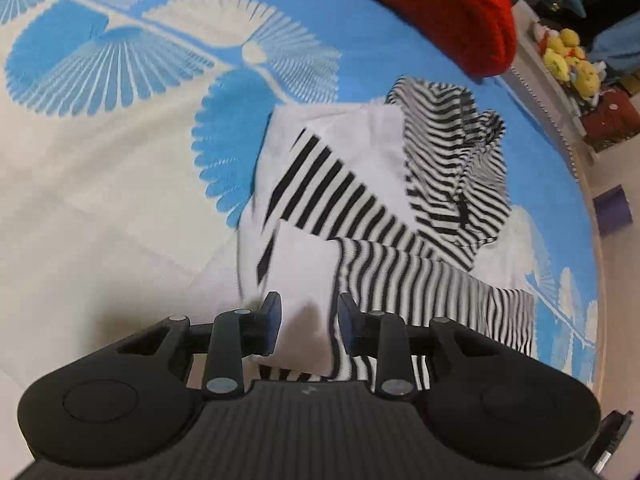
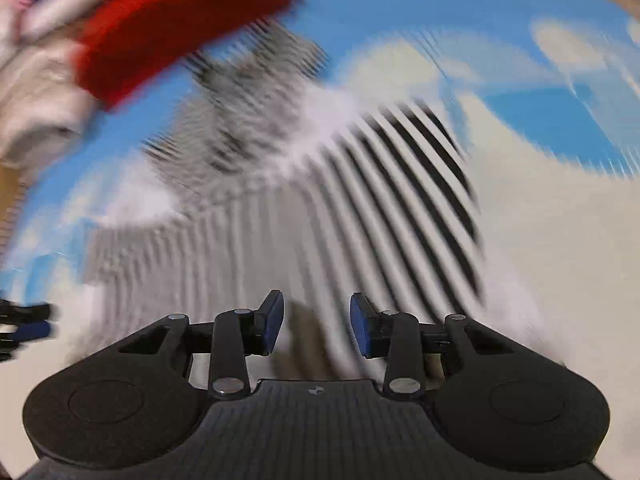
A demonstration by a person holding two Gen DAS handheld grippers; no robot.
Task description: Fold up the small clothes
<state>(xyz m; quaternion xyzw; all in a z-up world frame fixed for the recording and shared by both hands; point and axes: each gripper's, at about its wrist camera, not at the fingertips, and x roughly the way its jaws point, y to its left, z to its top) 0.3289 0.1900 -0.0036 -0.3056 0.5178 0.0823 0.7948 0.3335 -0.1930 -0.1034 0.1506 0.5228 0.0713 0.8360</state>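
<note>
A small black-and-white striped garment [image 1: 380,208] lies crumpled on a blue and white patterned bedspread [image 1: 100,180]. My left gripper [image 1: 309,322] is open, its jaws apart just above the garment's near white edge, holding nothing. In the right wrist view, which is heavily motion-blurred, the same striped garment [image 2: 360,200] lies ahead. My right gripper [image 2: 317,322] is open over its near edge, empty. The tips of the left gripper [image 2: 24,328] show at that view's left edge.
A red cloth [image 1: 448,12] lies at the far side of the bed, also seen blurred in the right wrist view [image 2: 176,28]. The bed's right edge [image 1: 588,200] drops to the floor. A shelf with yellow plush toys [image 1: 568,60] stands beyond.
</note>
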